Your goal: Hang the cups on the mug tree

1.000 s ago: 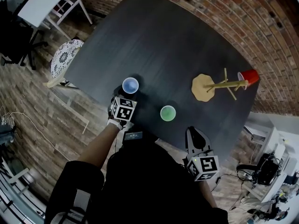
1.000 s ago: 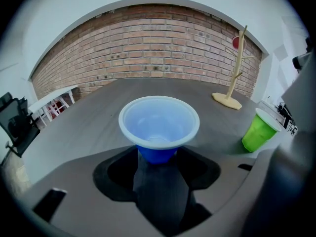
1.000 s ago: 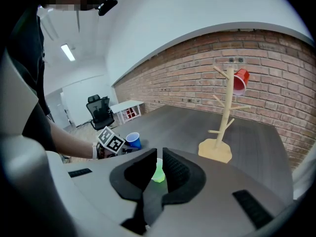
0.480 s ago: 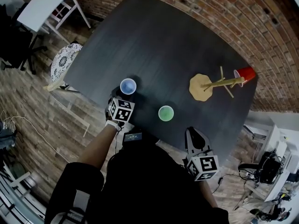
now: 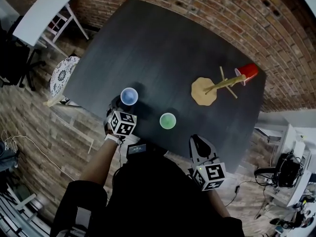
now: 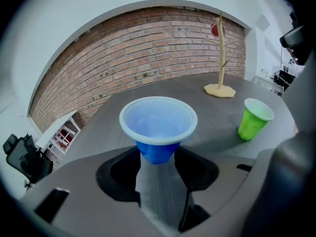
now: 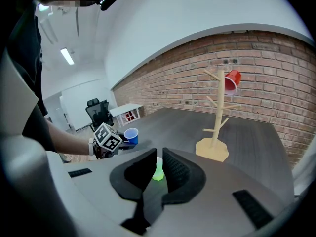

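Note:
My left gripper (image 5: pixel 126 104) is shut on the base of a blue cup (image 5: pixel 129 96), which stands upright between the pads (image 6: pixel 158 127). Its jaws have just been closing on the cup. In the right gripper view the blue cup (image 7: pixel 131 135) hangs a little above the table. A green cup (image 5: pixel 168 121) stands free on the table, right of it (image 6: pixel 254 118). The wooden mug tree (image 5: pixel 212 87) stands at the far right with a red cup (image 5: pixel 247 73) hung on an upper peg (image 7: pixel 231 80). My right gripper (image 5: pixel 200 144) is shut and empty at the table's near edge (image 7: pixel 159 164).
The dark table (image 5: pixel 163 48) stands against a brick wall (image 5: pixel 207 4). A patterned white stool (image 5: pixel 61 73) and a white side table (image 5: pixel 39 14) stand off its left edge. An office chair (image 7: pixel 98 112) is behind the left arm.
The left gripper and the blue cup have shifted together slightly toward me, away from the table's middle. The green cup, mug tree and right gripper keep their places.

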Demonstrator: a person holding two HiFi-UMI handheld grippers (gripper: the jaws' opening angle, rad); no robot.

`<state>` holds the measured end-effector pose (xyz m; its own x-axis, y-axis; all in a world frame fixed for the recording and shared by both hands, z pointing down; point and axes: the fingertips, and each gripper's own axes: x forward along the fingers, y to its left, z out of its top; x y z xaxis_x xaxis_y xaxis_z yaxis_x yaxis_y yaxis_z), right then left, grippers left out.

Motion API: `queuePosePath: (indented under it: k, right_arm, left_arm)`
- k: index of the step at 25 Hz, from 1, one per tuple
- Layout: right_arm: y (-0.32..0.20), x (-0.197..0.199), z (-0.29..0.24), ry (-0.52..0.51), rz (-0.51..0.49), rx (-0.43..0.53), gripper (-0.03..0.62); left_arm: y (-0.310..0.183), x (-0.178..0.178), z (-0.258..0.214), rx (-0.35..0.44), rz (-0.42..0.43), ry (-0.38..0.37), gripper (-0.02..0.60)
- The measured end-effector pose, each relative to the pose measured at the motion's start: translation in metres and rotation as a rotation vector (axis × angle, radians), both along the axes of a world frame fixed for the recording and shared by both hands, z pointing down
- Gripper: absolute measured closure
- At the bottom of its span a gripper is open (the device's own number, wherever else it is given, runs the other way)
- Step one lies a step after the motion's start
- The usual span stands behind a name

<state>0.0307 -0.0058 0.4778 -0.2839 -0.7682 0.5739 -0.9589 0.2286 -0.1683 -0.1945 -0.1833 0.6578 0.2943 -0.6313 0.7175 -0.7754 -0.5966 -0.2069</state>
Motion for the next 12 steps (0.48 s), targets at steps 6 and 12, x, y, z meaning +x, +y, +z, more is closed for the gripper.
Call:
queuePosePath:
  k: [6,12]
  right_arm:
    - [0.009,0.007,-0.001,-0.027,0.007,0.019,0.537]
    - [0.021,0.014,-0.001,-0.056,0.010,0.033,0.537]
  left_arm:
    - [-0.002,0.029,-0.047,0.074,0.075,-0.012,0.356]
    - [-0.015,0.071,-0.097,0.194,0.189,-0.054,0.356]
